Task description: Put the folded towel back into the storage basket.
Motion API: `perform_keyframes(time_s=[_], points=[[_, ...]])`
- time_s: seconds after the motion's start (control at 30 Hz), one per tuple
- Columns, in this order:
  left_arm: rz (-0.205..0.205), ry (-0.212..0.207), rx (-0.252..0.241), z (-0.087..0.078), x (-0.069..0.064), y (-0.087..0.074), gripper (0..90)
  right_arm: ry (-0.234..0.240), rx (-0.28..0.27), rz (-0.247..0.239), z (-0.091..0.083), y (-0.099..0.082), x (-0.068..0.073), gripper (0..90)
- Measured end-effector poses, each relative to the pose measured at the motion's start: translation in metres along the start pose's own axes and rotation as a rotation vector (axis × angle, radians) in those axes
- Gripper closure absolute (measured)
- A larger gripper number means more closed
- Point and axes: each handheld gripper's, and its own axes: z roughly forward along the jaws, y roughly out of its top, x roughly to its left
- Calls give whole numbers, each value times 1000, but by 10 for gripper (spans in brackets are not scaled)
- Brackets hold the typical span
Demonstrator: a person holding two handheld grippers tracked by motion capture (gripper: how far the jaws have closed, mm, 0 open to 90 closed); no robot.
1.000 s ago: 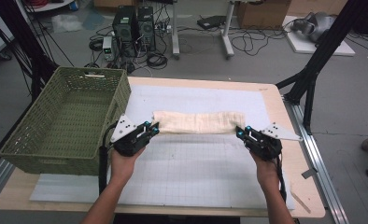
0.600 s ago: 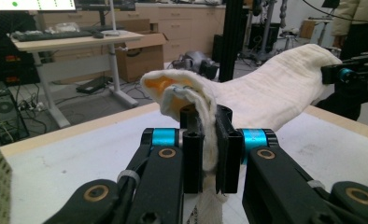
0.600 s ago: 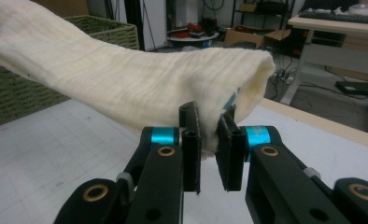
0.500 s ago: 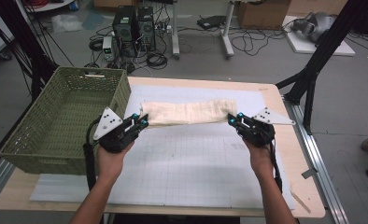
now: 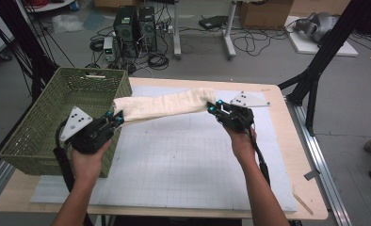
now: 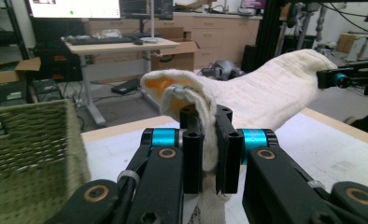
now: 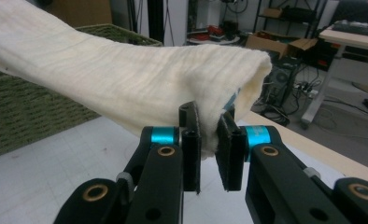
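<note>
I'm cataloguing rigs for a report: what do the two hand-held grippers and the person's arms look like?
Each hand-held gripper is black, with two flat black jaws and bright blue cylinders at the finger joints: the left hand-held gripper and the right hand-held gripper. Brass-coloured pivot pins show in the gripper views. Each carries a grey three-cornered plate with dark dots, and a black cable trails back along the forearm. The forearms are bare, with no sleeves showing.

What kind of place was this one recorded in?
Probably a lab or workshop, not a home. Computer towers and loose cables sit on the bare floor behind the table, black frame struts stand beside it, and the left gripper view shows desks with a monitor and cardboard boxes.
</note>
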Motion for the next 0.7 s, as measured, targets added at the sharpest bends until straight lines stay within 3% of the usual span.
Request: perform_keyframes(time_s=[0.3,0.33,0.7], points=[[-23,60,1,-24,23,-4,832,51,26,-26,37,13,17,818],[-30,66,1,-28,26,-5,832,67,30,-26,48,14,22,818],[-52,147,-7,-57,56,-10,831,119,38,-55,88,30,45,818]])
